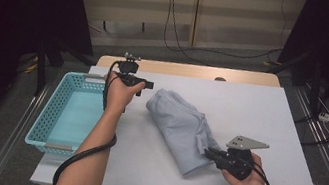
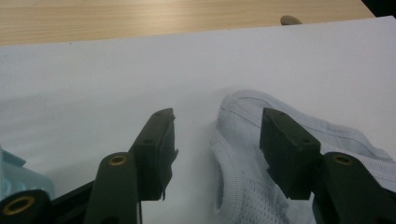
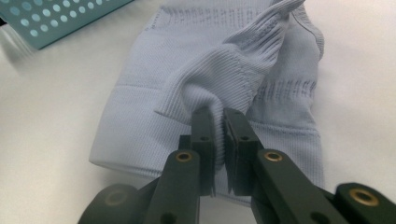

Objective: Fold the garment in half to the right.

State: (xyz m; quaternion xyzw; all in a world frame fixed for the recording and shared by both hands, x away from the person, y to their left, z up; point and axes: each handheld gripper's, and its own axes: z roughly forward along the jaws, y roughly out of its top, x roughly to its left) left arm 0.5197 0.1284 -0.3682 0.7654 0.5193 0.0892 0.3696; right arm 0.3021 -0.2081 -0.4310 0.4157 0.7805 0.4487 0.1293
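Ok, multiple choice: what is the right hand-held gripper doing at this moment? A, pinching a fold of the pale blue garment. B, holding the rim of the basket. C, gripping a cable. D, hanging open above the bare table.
A: in the right gripper view the right hand-held gripper has its jaws closed on a ribbed fold of the pale blue garment, away from the basket.
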